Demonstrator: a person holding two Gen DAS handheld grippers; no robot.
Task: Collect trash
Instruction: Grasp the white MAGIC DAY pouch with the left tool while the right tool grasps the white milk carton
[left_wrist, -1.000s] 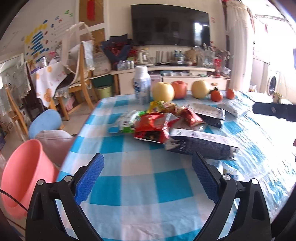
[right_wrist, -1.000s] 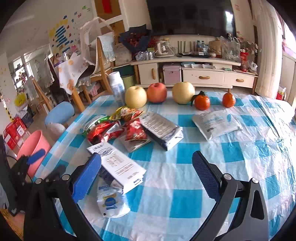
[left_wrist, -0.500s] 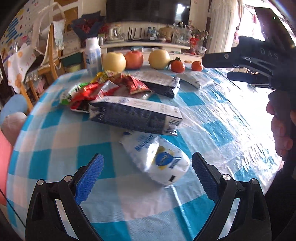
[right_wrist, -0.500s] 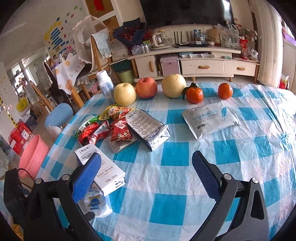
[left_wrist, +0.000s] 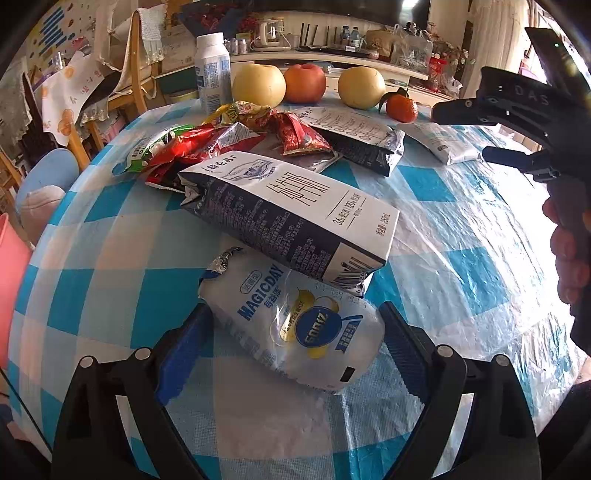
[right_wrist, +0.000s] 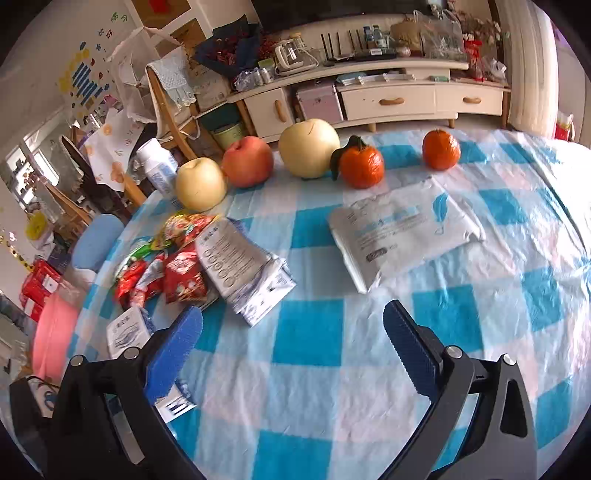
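My left gripper (left_wrist: 293, 334) is open, its blue pads on either side of a white MAGICDAY pouch (left_wrist: 295, 325) lying on the checked tablecloth (left_wrist: 110, 258). A dark and white milk carton (left_wrist: 291, 210) lies just behind the pouch. Red snack wrappers (left_wrist: 221, 140) and a dark silver bag (left_wrist: 358, 136) lie further back. My right gripper (right_wrist: 291, 339) is open and empty above the cloth; the silver bag (right_wrist: 243, 266), red wrappers (right_wrist: 173, 273) and a white packet (right_wrist: 402, 232) lie ahead of it. It also shows at the right of the left wrist view (left_wrist: 524, 122).
Two pears (right_wrist: 310, 147), an apple (right_wrist: 247, 160) and two oranges (right_wrist: 362, 166) line the table's far edge beside a white bottle (left_wrist: 212, 72). A pink basin (right_wrist: 51, 332) stands off the table's left side, with a blue stool (right_wrist: 96, 240) and chairs behind it.
My left gripper has dropped and moved forward so its open pads now straddle the white pouch. My right gripper has moved forward and right over the table.
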